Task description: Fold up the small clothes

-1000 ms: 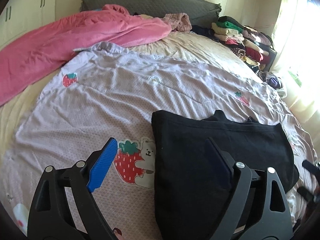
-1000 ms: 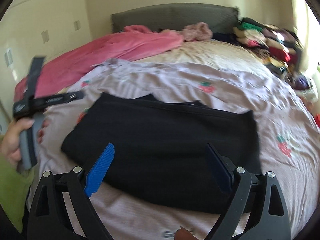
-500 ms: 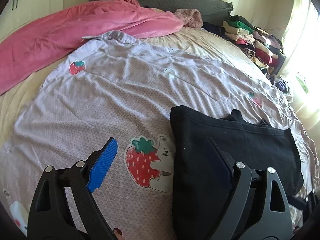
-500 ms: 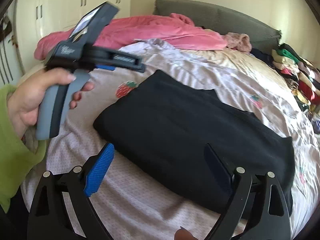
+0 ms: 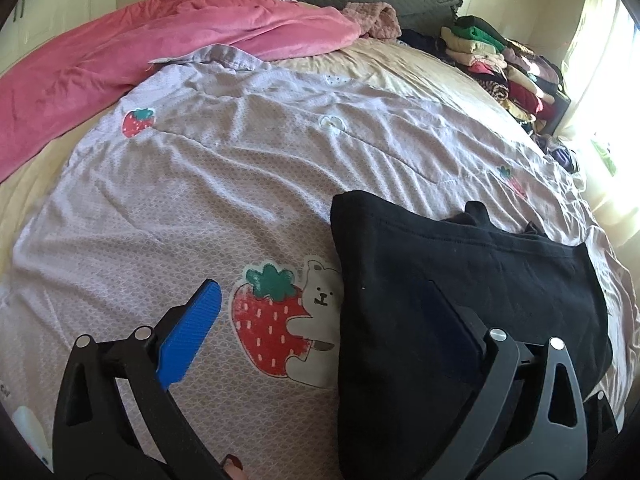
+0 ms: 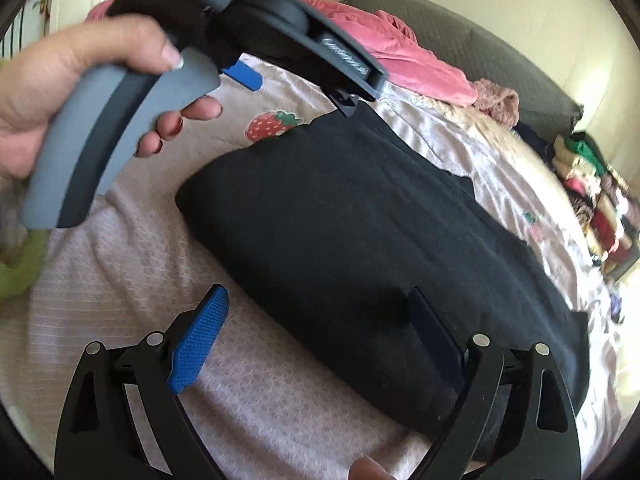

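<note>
Left wrist view showed a big bed under a purple blanket (image 5: pixel 208 184) with strawberry pictures, filling most of the frame. A pink blanket (image 5: pixel 132 52) lay bunched across the upper left. The black garment (image 5: pixel 452 280) sat in the lower right, flat on the purple blanket, already folded into a neat thick block. A stack of folded clothes (image 5: pixel 504 68) waited in the upper right. The left gripper (image 5: pixel 320 320) hung at the bottom with its jaws wide apart, holding nothing. In the right wrist view, the right gripper (image 6: pixel 316 328) also had its jaws wide apart and empty, just above the garment's near edge. A hand held the other gripper in the upper left. The folding looked mostly done. Maybe one more fold was left, or a move to the stack.
</note>
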Motion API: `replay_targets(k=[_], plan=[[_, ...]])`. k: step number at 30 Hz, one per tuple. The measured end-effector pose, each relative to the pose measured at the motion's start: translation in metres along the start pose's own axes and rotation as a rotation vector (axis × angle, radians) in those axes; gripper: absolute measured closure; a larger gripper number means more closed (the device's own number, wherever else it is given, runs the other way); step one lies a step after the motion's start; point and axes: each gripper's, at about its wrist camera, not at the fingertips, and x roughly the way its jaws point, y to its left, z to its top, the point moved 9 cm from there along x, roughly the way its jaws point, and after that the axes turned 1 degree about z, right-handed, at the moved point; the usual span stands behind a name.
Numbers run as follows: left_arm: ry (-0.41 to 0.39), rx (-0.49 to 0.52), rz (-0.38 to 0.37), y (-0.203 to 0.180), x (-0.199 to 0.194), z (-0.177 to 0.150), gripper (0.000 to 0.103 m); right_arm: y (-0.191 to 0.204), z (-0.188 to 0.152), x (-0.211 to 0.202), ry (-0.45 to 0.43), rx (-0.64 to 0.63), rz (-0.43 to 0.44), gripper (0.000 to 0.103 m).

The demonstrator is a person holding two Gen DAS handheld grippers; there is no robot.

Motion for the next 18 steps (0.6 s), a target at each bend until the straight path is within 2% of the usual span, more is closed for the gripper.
replay_targets(k=[10,12,14,17,18], plan=[[0.025,-0.003,-0.013,-0.002,0.008,-0.004,0.01,-0.012,0.011,0.017,-0.024,-0.036,-0.091,0.015],[0.039,-0.019,-0.039,-0.003,0.011,-0.005,0.01,-0.015,0.013,0.016,-0.038,-0.018,-0.082,0.029],[0.059,-0.038,-0.071,-0.005,0.014,-0.008,0.01,-0.016,0.016,0.012,-0.058,0.011,-0.038,0.052],[0.081,-0.034,-0.094,-0.01,0.018,-0.011,0.01,-0.02,0.019,0.002,-0.099,0.047,-0.008,0.074],[0.087,-0.029,-0.1,-0.012,0.018,-0.013,0.01,-0.021,0.02,-0.001,-0.108,0.058,-0.003,0.076]])
